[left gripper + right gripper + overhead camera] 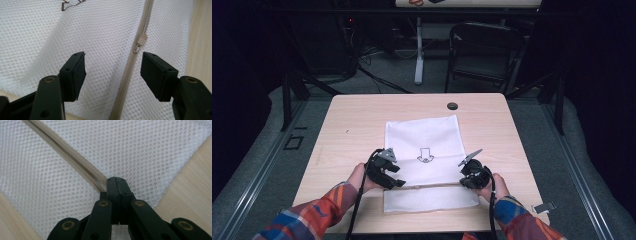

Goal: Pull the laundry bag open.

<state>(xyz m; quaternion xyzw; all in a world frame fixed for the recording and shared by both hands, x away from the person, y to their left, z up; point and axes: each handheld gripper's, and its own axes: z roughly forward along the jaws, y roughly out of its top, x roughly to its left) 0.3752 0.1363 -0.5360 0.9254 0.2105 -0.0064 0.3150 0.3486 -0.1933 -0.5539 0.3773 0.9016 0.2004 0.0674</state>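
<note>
Left gripper view: zipper pull [142,40] sits on the mesh bag [100,37] at twelve o'clock, between the left gripper [113,72]'s spread pads. Right gripper [116,185] pinches the bag's zipper end. Judging next: close on the pull, then slide.

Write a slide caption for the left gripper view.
Open left gripper poised over the beige zipper pull of a white mesh laundry bag.

A pale wooden table [362,107] stands on grey floor [387,77], a dark folding chair [482,50] beyond its far edge, the surroundings dim.
</note>
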